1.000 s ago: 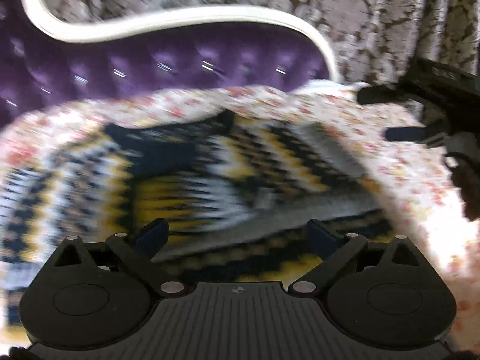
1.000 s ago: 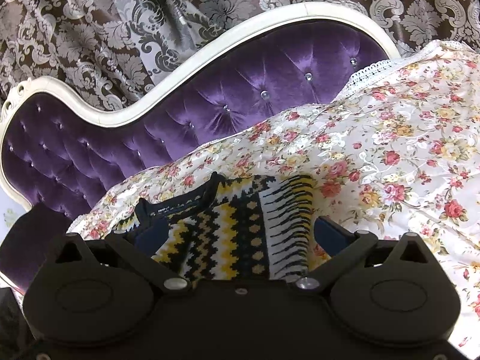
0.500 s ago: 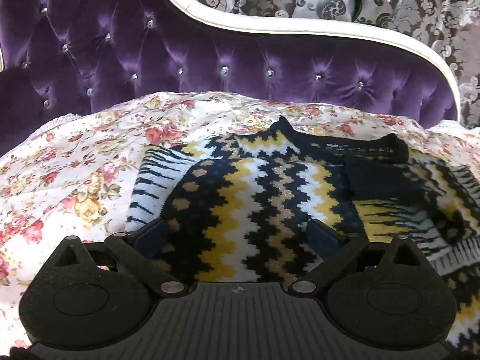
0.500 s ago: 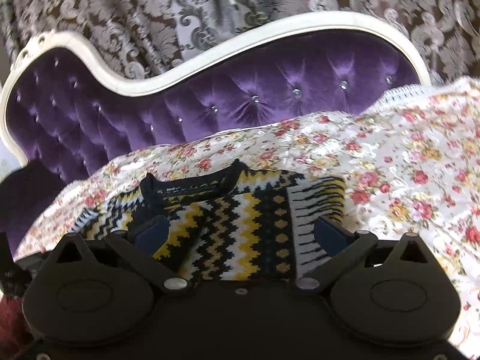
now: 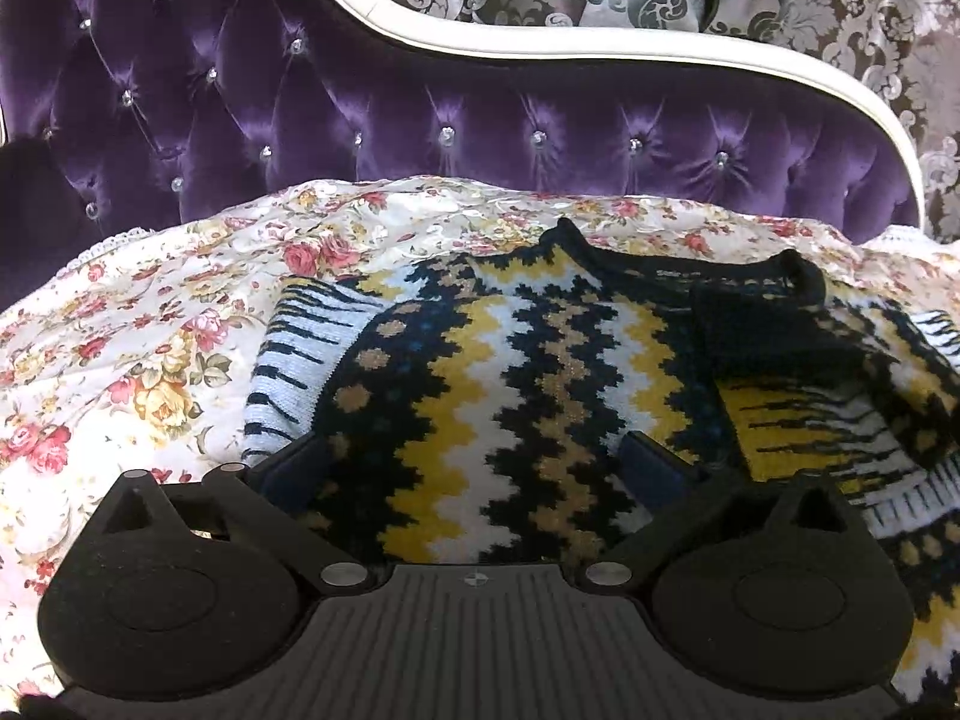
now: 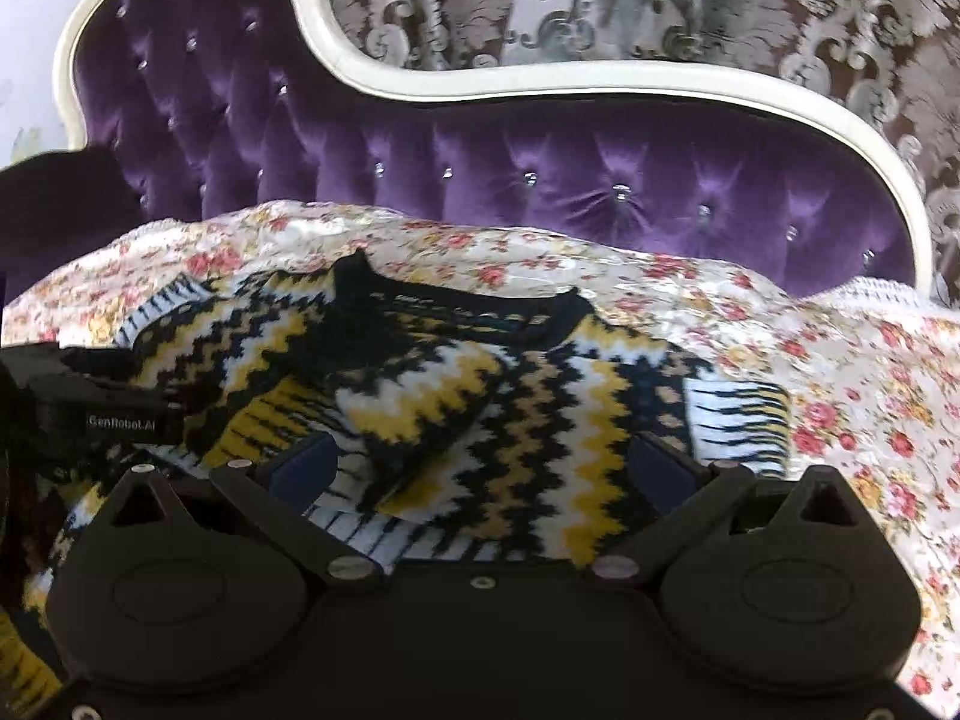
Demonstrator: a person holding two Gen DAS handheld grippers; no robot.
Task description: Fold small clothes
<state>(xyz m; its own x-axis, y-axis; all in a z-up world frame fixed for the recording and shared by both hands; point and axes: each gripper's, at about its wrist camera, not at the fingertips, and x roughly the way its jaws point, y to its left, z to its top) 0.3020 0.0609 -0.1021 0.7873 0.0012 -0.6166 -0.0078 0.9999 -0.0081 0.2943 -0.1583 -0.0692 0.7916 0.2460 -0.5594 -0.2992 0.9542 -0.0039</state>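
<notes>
A small knitted sweater (image 5: 510,396) with navy, yellow and white zigzags lies flat on the floral cover, neckline toward the headboard. One sleeve is folded across its front, seen in the right wrist view (image 6: 414,396). My left gripper (image 5: 474,468) is open and empty, just above the sweater's left half. My right gripper (image 6: 480,468) is open and empty over the right half. The left gripper's body shows at the left edge of the right wrist view (image 6: 90,408).
A floral bed cover (image 5: 132,360) spreads under the sweater and to both sides. A purple tufted headboard (image 5: 480,114) with a white frame stands behind it. Patterned curtains (image 6: 600,0) hang behind that.
Both grippers have swung to face the headboard. The left view went from a blurred sideways look to a steady view of the sweater's left half. The right gripper has come closer over the sweater.
</notes>
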